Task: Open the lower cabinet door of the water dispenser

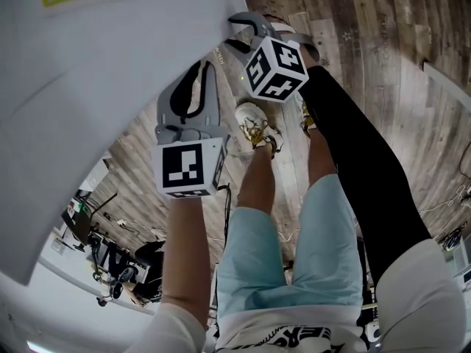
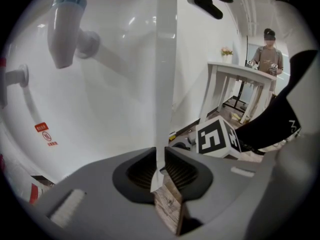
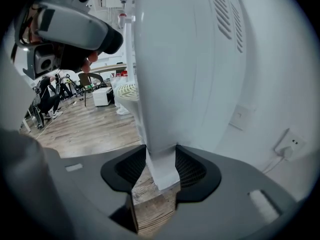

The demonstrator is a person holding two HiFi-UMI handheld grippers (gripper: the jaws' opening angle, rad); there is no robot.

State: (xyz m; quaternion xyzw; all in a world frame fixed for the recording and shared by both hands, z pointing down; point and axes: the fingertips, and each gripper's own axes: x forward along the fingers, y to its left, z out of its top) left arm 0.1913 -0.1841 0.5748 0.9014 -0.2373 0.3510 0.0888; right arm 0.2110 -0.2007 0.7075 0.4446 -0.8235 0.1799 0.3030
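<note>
Cabinet door [image 2: 165, 84] is edge-on beside the taps, its thin white edge running down into L gripper [image 2: 159, 171], which is clenched on it, pads nearly together. R gripper [image 3: 161, 169] is spread wide, straddling a lower corner of water dispenser [image 3: 190, 59], no clear squeeze. Wood floor [image 3: 90, 129] below.

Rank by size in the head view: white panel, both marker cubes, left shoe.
1. white panel
2. left marker cube and right marker cube, about alike
3. left shoe, though farther from camera
</note>
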